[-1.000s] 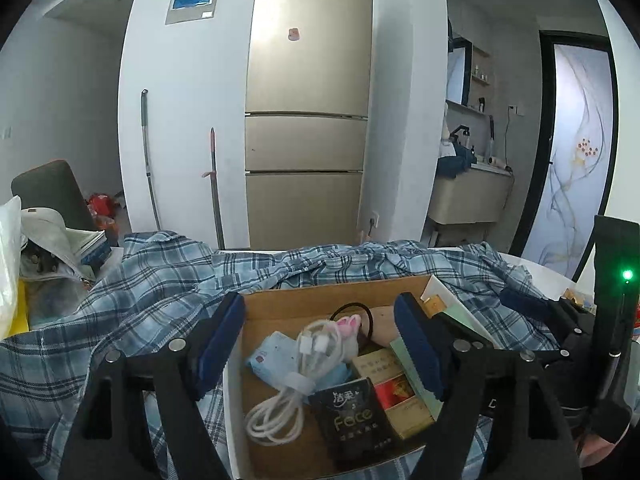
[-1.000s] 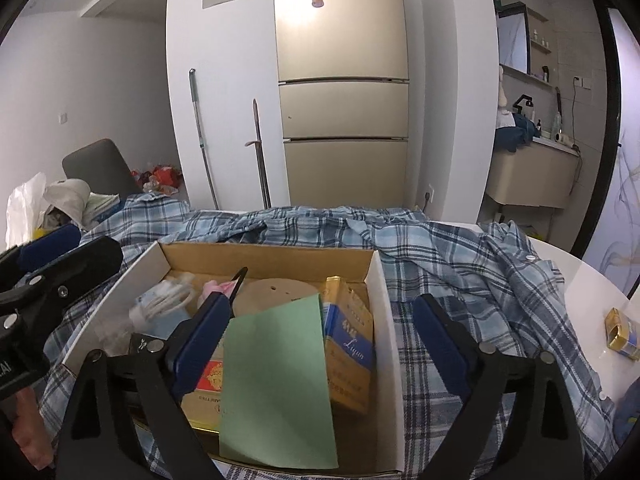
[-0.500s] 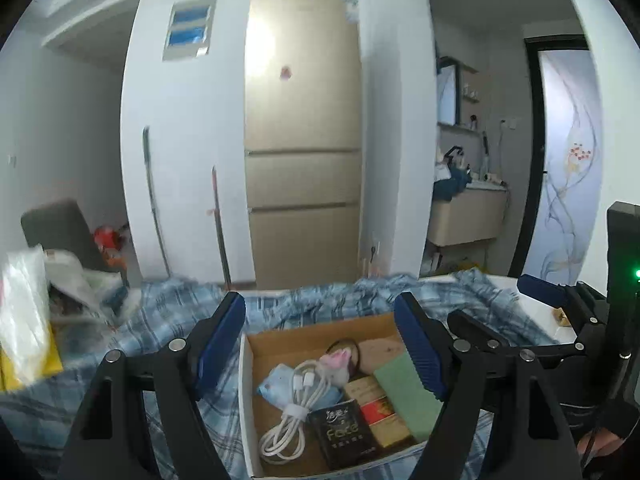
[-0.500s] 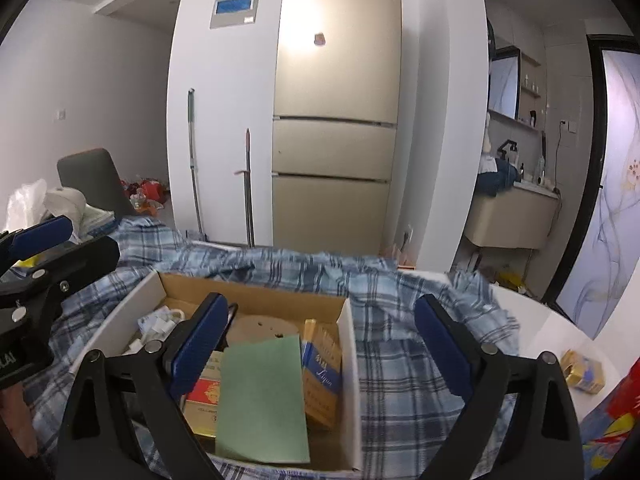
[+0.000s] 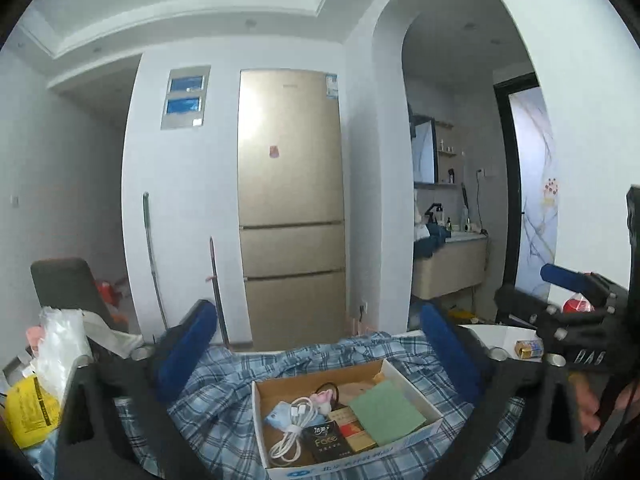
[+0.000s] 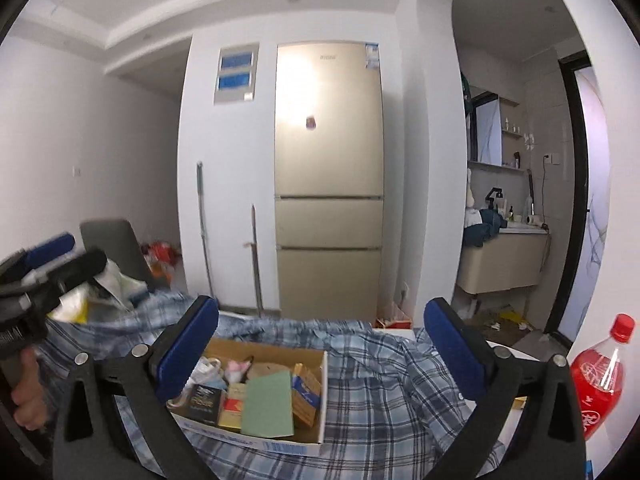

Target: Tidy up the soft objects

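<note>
- Across the tabletop, my biggest thing is the blue plaid shirt (image 5: 224, 412), rumpled and spread from the left edge toward the right, with its far folds bunched along the back edge.
- On top of that shirt sits the open cardboard box (image 6: 322, 396), flaps up, with plaid showing all around it in both wrist views.
- My left gripper (image 5: 320, 356) hangs above the near edge, its jaws opening, blue pads standing wide on either side of the box; nothing lies between them, nothing touches them.
- My right gripper (image 6: 322, 350) is the same story: jaws opening, pads wide, only air between them, the box and shirt lying below and beyond.
- Far right, near the table's right edge, stands a red soda bottle (image 6: 598, 380), upright, cap on.
- At the left edge I see a crinkled clear plastic bag (image 5: 66, 350) and a yellow bag (image 5: 30, 412) just below it.
- Inside the box, a flat green card (image 5: 386, 412) lies toward its right side, over other things.
- Beside it, at the box's near wall, a dark packet (image 5: 326, 446) lies flat.
- A coiled white cable (image 5: 290, 432) fills the box's left side, resting partly on a pale blue pouch (image 5: 276, 420).
- A small yellow packet (image 5: 528, 349) sits alone on bare tabletop toward the right edge, apart from the shirt.
</note>
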### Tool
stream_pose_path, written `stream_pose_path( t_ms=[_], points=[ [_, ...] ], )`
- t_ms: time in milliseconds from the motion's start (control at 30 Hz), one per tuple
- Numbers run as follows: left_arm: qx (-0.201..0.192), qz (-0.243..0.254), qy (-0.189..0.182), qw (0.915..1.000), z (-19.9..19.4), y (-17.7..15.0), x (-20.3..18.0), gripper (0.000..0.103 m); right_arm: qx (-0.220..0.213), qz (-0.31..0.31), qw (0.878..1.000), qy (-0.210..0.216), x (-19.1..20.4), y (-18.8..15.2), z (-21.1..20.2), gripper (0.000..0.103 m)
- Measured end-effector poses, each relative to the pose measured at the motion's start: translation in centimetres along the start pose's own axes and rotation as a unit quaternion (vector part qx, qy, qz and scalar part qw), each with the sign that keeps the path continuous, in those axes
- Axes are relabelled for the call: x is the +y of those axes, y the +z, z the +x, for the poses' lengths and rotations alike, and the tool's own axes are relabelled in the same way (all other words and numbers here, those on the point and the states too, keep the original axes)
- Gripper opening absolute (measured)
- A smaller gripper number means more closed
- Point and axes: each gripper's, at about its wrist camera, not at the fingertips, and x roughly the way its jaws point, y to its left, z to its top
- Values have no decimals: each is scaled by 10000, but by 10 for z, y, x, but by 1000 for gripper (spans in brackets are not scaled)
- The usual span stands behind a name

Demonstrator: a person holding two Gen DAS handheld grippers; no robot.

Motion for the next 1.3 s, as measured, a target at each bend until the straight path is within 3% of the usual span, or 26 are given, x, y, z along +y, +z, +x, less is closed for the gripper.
stream_pose_path(
  t_ms=[133, 267, 500, 667, 800, 1300],
  points=[
    [-84, -72, -27, 9999, -16, -5, 1, 103, -238, 58, 9993, 277, -1, 6, -22, 103],
    [-51, -252, 15, 9997, -26, -23, 7, 103, -352, 227, 9987, 292, -4, -3, -34, 103],
    [-43, 106, 21, 9999, -36, -59, -2, 103, -515, 15, 9986, 108, -7, -43, -43, 103],
    [-54, -53, 160, 9998, -35, -84, 7, 103, -378, 124, 9992, -7, -15, -69, -36, 103],
    [25, -209, 96, 9997, -32, -89, 13, 103, -227, 222, 9995, -79, -24, -82, -32, 103],
    [40, -146, 231, 9996, -30, -91, 8, 103, -504, -182, 9985, -68, -8, -88, -44, 103]
  ],
)
